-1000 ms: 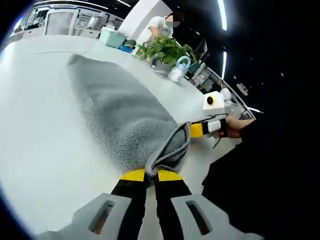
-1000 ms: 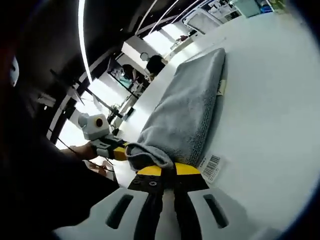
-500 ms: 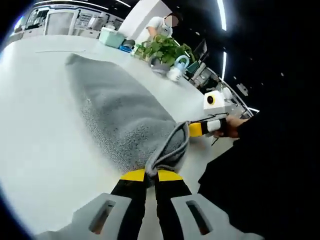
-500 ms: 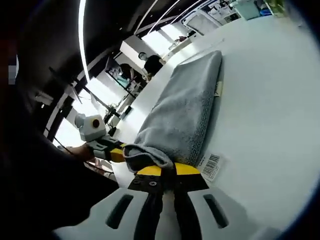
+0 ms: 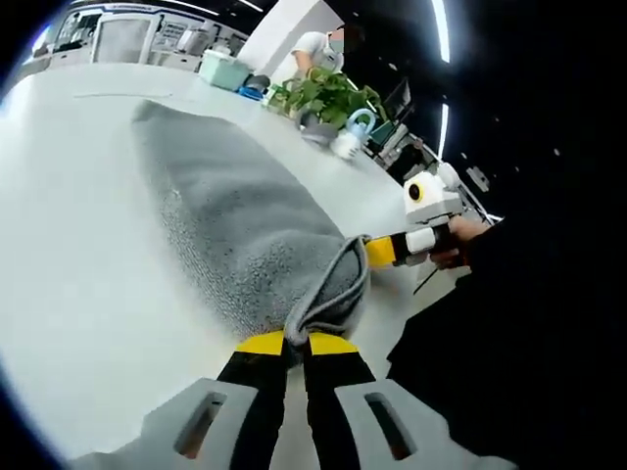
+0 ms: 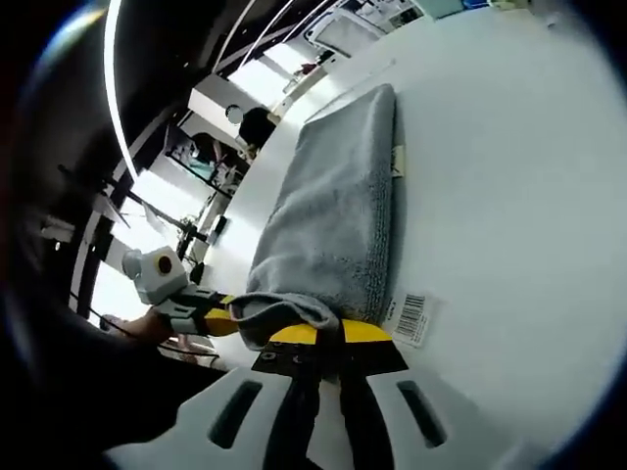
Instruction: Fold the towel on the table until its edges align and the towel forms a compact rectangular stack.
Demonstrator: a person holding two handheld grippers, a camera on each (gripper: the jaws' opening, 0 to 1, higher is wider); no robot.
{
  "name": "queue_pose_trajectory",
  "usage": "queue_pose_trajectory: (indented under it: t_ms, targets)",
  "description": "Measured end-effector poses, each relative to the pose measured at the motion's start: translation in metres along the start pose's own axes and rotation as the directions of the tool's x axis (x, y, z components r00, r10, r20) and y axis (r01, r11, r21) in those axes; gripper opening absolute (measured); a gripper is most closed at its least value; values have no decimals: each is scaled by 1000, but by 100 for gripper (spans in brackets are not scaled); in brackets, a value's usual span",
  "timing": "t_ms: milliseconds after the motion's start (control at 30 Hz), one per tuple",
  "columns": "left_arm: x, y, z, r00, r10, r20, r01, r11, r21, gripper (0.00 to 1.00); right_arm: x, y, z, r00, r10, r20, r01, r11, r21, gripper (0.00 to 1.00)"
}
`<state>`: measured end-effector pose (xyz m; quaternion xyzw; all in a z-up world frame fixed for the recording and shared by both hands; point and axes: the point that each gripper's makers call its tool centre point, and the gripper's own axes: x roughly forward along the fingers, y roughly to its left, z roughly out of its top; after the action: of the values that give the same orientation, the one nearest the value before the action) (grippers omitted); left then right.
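My left gripper (image 5: 296,342) and right gripper (image 6: 330,333) are each pinched tight on a near corner of the grey terry-cloth towel (image 5: 235,230), which stretches ahead of both tips across the white table (image 5: 69,255). I'd lift both corners level and together, then carry them forward onto the far edge, where its little tag (image 6: 398,161) pokes out, so the edges meet square.

The towel (image 5: 235,230) is grey terry cloth, looped and rough, matt throughout. Beneath it the table (image 5: 69,255) is smooth, white and faintly glossy. Beside the towel's near corner a barcode label (image 6: 409,317) looks like paper. The left gripper (image 5: 297,342) has matt black jaws with yellow tips.
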<state>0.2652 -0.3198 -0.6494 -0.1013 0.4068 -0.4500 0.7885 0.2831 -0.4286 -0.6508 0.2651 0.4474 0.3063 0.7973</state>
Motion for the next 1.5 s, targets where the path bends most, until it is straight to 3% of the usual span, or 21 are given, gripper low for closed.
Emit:
queue_pose_trajectory:
  t_ms: [200, 367, 433, 533, 633, 733, 1000, 1100, 1167, 1267, 1400, 1500]
  targets:
    - [0, 0, 0, 1000, 4, -13, -4, 1000, -3, 6, -1, 0, -1, 1000, 2, -12, -2, 999, -33, 2]
    - [-4, -7, 3, 1000, -19, 13, 19, 1000, 13, 5, -10, 6, 5, 999, 43, -3, -43, 992, -116, 2]
    - [-6, -13, 6, 999, -40, 11, 40, 999, 25, 5, -18, 10, 11, 997, 74, 15, -72, 991, -112, 2]
    - [-10, -21, 17, 997, -68, 32, 67, 997, 37, 5, -24, 9, 17, 997, 80, 17, -78, 995, -66, 2]
    - [-12, -25, 28, 997, -69, 45, 67, 997, 43, 5, -29, 15, 27, 995, 92, 37, -89, 993, -80, 2]
    - [-15, -28, 40, 995, -64, 79, 61, 997, 39, 5, -35, 24, 44, 989, 113, 100, -107, 992, -66, 2]
    - [-30, -33, 73, 978, -55, 201, 56, 998, 1, 5, -47, 45, 70, 972, 151, 179, -134, 986, -101, 2]
    - [-34, -34, 82, 971, -61, 231, 66, 998, -12, 5, -54, 57, 80, 960, 205, 192, -159, 960, -231, 2]
    - [-39, -37, 91, 962, -74, 262, 79, 997, -11, 5, -56, 58, 80, 961, 203, 186, -159, 961, -226, 2]
    - [-44, -43, 103, 947, -103, 303, 109, 994, -5, 5, -61, 64, 88, 950, 234, 206, -180, 951, -251, 2]
    - [-50, -44, 111, 933, -120, 340, 134, 991, -18, 5, -68, 76, 93, 935, 286, 211, -210, 924, -320, 2]
    - [-55, -49, 116, 923, -140, 357, 152, 988, -6, 5, -71, 79, 95, 932, 291, 216, -213, 922, -325, 2]
